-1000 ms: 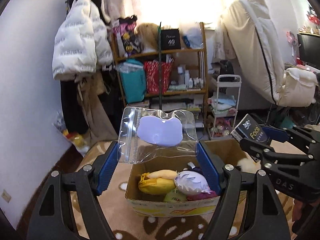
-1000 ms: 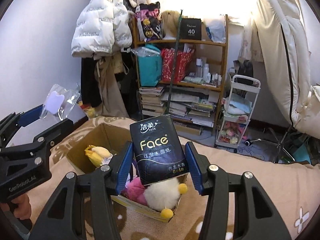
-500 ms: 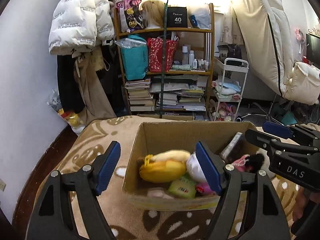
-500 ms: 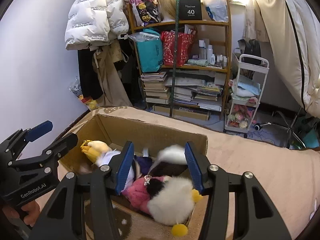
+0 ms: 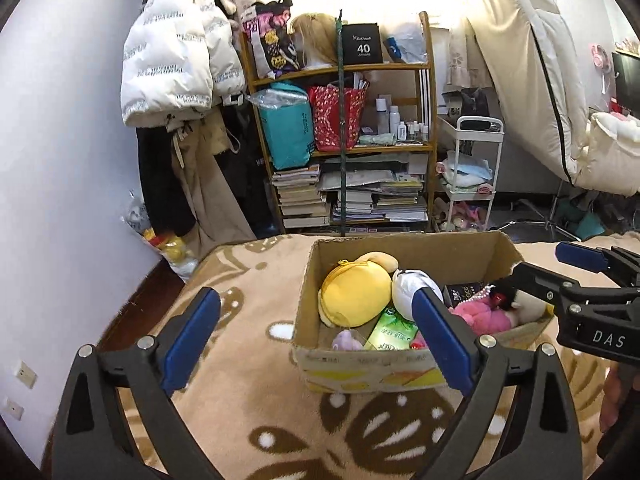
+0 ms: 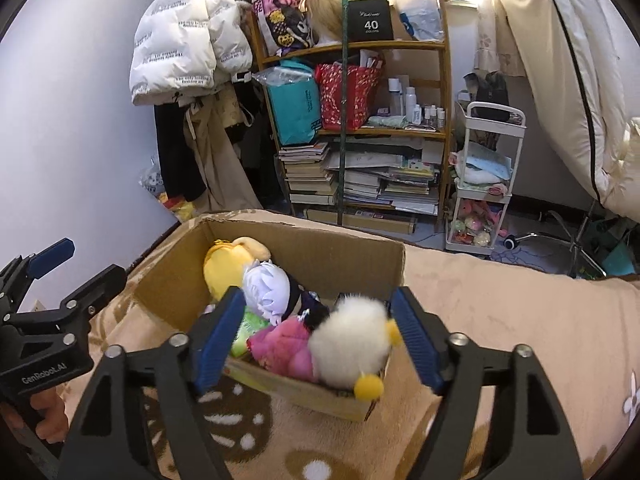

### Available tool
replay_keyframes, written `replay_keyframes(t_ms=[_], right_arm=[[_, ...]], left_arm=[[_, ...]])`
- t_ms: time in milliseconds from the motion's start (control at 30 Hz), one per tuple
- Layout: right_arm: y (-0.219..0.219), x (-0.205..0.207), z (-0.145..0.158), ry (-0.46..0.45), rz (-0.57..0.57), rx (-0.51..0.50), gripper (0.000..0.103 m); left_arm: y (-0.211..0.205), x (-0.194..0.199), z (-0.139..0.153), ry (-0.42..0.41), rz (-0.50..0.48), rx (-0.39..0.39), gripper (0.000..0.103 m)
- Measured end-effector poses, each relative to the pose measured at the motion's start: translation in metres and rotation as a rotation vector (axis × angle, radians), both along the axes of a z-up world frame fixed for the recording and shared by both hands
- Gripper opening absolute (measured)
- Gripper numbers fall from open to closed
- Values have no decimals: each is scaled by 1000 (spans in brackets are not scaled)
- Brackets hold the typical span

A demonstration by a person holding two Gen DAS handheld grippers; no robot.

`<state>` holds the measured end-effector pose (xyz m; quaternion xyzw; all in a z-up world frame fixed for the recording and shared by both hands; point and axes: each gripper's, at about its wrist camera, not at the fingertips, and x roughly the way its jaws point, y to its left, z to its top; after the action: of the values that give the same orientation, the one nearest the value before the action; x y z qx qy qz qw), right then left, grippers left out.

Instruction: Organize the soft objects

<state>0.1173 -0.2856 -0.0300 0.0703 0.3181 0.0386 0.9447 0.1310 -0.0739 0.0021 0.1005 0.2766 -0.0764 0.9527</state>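
A cardboard box [image 5: 448, 252] [image 6: 320, 252] stands on a tan patterned blanket. It holds a yellow plush [image 5: 354, 294] [image 6: 224, 264], a white-haired plush [image 5: 408, 284] [image 6: 266, 286], a pink plush [image 5: 478, 312] [image 6: 284, 346], a white fluffy plush [image 6: 350, 344], a green pack [image 5: 390, 332], a small lilac item [image 5: 346, 340] and a black tissue pack [image 5: 464, 292]. My left gripper [image 5: 316, 338] is open and empty, in front of the box. My right gripper [image 6: 318, 338] is open and empty, just above the box's near corner.
A shelf [image 5: 348, 140] stacked with books, bags and bottles stands behind the bed. A white trolley [image 5: 472, 176] is to its right. A white jacket [image 5: 176, 60] hangs on the left wall. The blanket [image 5: 248, 280] drops off at its left edge.
One second ago my left gripper held a clear bag with a lilac item and my right held the black tissue pack. Both now lie in the box, and both grippers are empty and drawn back.
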Motion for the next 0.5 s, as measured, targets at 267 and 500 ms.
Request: replay_keyframes(t_ms=[267, 500], right_arm=[[-5, -42, 28, -80, -30, -11, 103], [-9, -86, 58, -190, -47, -38, 103]], left_arm=[[8, -49, 31, -50, 26, -2, 102], [15, -92, 47, -89, 40, 9, 102]])
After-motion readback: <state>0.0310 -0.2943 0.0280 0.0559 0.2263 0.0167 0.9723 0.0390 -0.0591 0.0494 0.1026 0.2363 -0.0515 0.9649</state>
